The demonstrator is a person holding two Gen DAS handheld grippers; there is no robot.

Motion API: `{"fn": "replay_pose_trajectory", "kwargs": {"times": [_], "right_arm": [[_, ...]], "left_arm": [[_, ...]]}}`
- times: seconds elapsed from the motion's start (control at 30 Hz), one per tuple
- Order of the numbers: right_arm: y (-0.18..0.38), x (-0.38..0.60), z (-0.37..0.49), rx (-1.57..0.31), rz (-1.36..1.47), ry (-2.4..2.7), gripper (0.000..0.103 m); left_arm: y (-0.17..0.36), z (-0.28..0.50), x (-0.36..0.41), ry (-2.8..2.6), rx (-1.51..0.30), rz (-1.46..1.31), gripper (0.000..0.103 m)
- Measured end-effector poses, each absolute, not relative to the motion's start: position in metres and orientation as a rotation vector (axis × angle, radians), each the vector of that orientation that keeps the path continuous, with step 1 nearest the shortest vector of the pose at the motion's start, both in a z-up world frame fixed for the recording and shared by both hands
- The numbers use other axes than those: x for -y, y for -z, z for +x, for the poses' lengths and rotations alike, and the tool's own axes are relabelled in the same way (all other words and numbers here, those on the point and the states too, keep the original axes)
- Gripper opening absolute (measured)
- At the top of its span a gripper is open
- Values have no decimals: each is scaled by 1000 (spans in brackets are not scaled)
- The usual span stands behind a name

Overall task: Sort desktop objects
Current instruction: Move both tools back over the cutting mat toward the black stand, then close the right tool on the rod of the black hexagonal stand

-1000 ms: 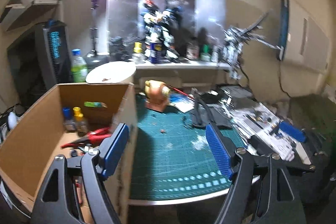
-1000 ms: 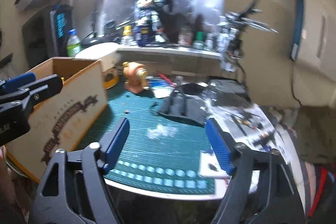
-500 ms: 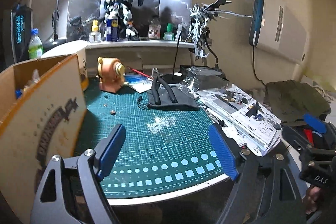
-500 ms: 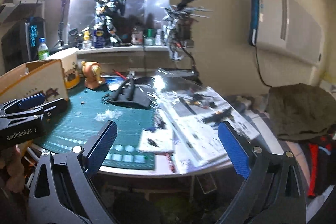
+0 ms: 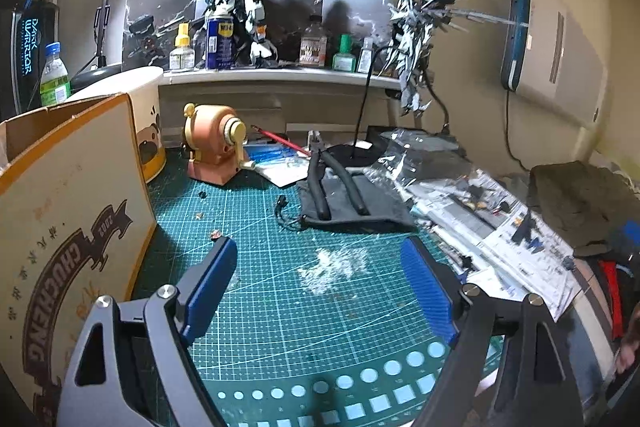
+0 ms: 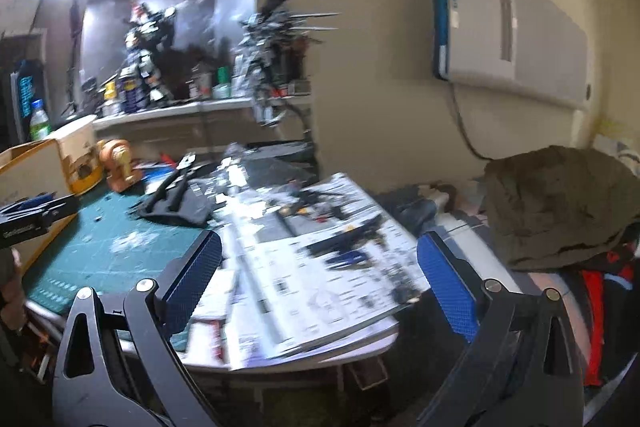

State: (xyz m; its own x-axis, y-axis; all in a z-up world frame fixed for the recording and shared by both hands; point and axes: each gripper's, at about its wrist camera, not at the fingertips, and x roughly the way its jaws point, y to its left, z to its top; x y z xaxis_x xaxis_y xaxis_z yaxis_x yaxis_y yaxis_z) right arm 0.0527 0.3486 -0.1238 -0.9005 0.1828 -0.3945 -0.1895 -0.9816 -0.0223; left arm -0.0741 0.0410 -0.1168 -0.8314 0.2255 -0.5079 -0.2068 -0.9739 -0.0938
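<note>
Both your tongs hang released; the black pliers point(image 5: 338, 183) lie ahead of your left tongs point(image 5: 320, 291), handles pointing toward you.

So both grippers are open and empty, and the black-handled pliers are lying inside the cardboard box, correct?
Not quite. Both the left gripper and right gripper are open and empty, but the pliers lie on a dark pouch on the green mat, right of the box, not in it. The left wrist view shows this.
</note>
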Motion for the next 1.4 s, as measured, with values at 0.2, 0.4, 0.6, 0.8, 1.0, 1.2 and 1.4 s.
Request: {"fn": "replay_pose_trajectory", "kwargs": {"times": [0.2,0.4,0.6,0.8,1.0,1.2,1.4], "right_arm": [[122,-362,52,-13,-493,-2903,98],[114,-337,36,140,-444,-2947,98],[113,-302,14,263,-472,-2999,98],[95,-268,-27,270,-544,-3065,98],[71,-221,-100,353,-571,-3120,91],[71,-214,-178,320,-609,-3168,67],[96,-228,-246,191,-662,-3229,52]], "left_arm": [[124,-78,-36,-2838,16,-803,85],[122,-83,-29,-2898,-3,-835,85],[125,-86,-19,-2928,11,-895,85],[124,-89,-15,-2935,4,-921,85],[111,-112,-22,-2946,52,-912,85],[97,-154,-37,-2941,120,-829,85],[112,-180,-27,-2949,263,-901,85]]}}
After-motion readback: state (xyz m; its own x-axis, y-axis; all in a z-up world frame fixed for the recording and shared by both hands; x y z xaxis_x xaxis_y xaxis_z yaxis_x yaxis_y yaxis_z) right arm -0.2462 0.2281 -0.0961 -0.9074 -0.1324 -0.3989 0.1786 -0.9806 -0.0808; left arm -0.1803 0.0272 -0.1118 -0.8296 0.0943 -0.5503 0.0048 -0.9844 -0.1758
